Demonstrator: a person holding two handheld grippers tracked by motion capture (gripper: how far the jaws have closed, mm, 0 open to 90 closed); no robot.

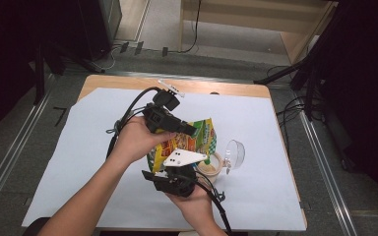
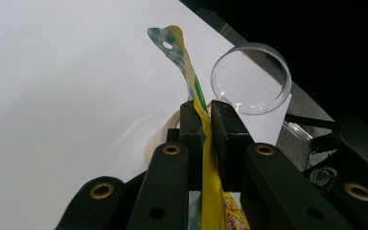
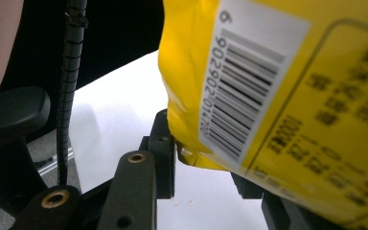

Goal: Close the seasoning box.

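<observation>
Above the white sheet, a yellow snack bag [image 1: 199, 140] with green check trim hangs between both grippers. My left gripper [image 1: 189, 130] comes in from the left, shut on the bag's flat sealed edge. In the left gripper view its jaws [image 2: 206, 108] pinch the thin yellow seam [image 2: 191, 81], which curls up beyond the tips. My right gripper [image 1: 174, 168], under its grey plate, holds the bag from the near side. In the right gripper view the barcoded back of the bag [image 3: 278, 86] sits between its jaws [image 3: 206, 163]. The left pad [image 3: 165, 158] touches the bag's corner; the other pad is hidden.
A clear round plastic lid [image 1: 235, 152] [image 2: 250, 79] stands on edge just right of the bag. A beige tape-like ring [image 1: 216, 168] lies beside it. A small white object [image 1: 171, 88] rests at the far edge of the wooden table [image 1: 128, 81]. A white sheet [image 1: 78, 162] covers the table.
</observation>
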